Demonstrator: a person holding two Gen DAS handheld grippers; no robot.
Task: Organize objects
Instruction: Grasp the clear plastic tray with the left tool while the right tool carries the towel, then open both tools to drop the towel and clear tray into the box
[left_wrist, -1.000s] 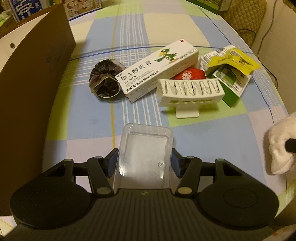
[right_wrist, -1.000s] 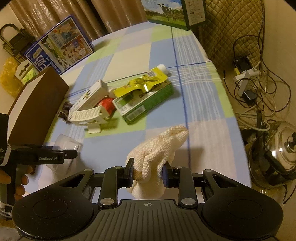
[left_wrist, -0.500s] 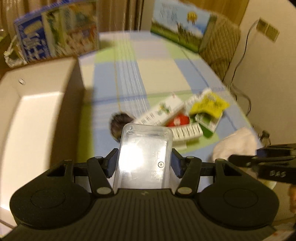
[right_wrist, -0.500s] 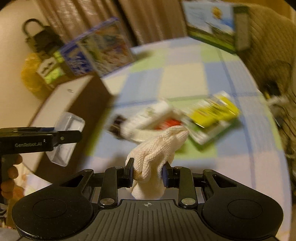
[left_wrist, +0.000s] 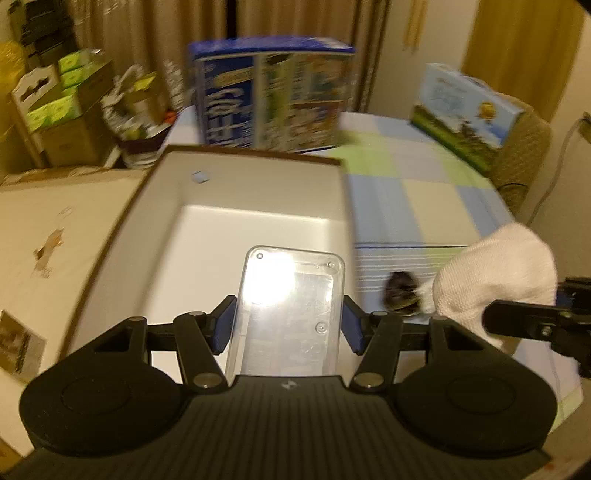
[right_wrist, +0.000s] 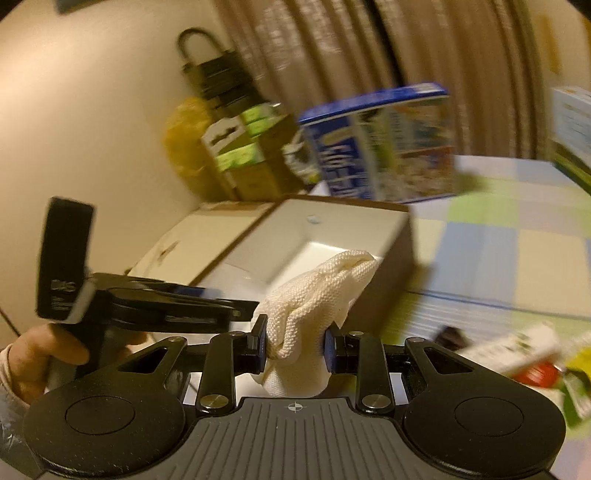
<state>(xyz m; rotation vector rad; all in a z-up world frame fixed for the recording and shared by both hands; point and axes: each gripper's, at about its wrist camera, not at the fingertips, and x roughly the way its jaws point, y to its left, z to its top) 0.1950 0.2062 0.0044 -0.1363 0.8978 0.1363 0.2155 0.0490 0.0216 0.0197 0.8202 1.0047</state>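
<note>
My left gripper is shut on a clear plastic case and holds it over the open brown box with a white inside. My right gripper is shut on a white knitted cloth and holds it in the air just right of the box. The cloth also shows in the left wrist view, with the right gripper's finger at its right. The left gripper shows in the right wrist view, seen edge-on beside the cloth.
A blue puzzle box stands behind the brown box. A dark scrunchie, a white medicine carton, a red item and yellow packets lie on the checked tablecloth. A second picture box stands at the far right.
Both grippers have swung left and up from the table to the brown box, carrying the clear case and the cloth. The case now hangs over the box's inside.
</note>
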